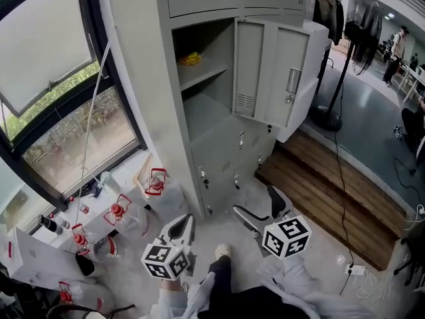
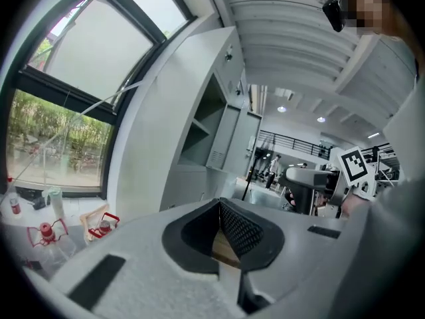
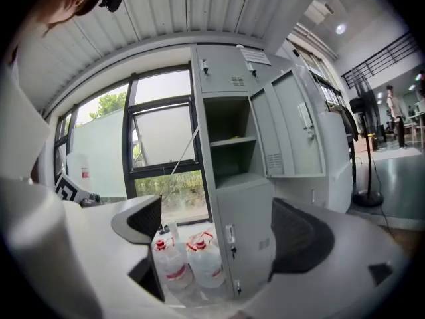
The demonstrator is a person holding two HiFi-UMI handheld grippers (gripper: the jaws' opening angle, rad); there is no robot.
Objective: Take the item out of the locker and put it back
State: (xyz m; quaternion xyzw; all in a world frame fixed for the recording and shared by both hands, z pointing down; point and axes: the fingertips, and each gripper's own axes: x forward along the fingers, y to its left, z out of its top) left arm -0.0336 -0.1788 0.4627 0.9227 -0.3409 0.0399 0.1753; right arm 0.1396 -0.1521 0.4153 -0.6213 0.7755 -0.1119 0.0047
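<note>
Not yet begun, by the look, so treat as the reach-in. Starting at bottom centre of the head view, keep the left gripper low and out of the way, jaws pressed together on nothing. Lead with the right gripper just beside it, spread wide and empty, framing only the clear plastic water bottles with red handles and the locker front beyond its pads. Lift up and forward past the closed lower doors, staying clear of the swung-out grey locker door at upper centre. Aim into the open compartment of the tall grey metal locker, toward the small yellow item on the top shelf, left end. Level the jaws with the shelf, straddle, close gently; likely light, so avoid shoving it deeper.
</note>
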